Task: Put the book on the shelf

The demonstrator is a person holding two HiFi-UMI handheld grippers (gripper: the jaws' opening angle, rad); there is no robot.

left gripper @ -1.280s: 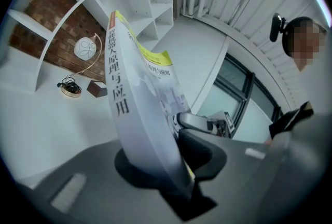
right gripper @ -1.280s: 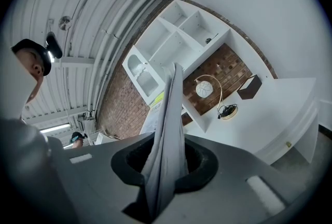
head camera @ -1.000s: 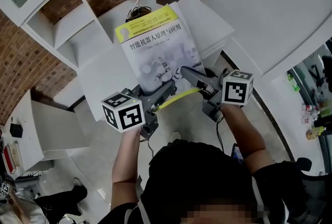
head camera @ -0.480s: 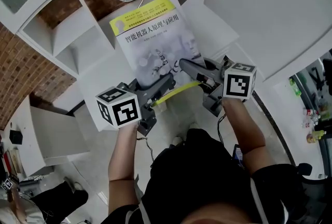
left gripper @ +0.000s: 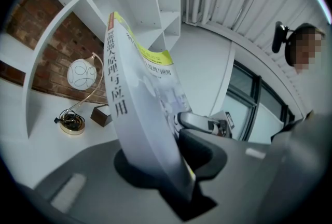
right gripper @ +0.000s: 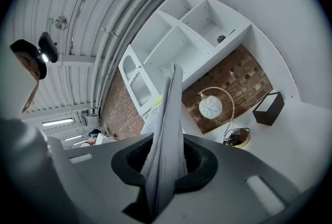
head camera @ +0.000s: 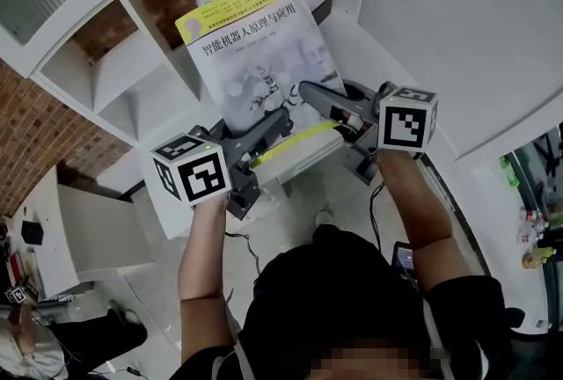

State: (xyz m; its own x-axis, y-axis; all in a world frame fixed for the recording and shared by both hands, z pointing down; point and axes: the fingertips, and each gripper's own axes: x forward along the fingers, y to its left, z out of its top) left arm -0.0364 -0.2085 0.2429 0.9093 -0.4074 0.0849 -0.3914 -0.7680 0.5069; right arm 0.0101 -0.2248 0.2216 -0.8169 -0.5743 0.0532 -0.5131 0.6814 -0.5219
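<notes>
Both grippers, left gripper (head camera: 280, 134) and right gripper (head camera: 318, 97), are clamped on the book (head camera: 260, 53). It is in the air before the shelf (head camera: 167, 84), not yet placed.

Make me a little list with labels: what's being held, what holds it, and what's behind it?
Held thing: book, not yet on the shelf
Left gripper: fingers shut on the book's bottom edge
Right gripper: fingers shut on the book near the same edge
Behind: white shelf, round lamp, dark box
</notes>
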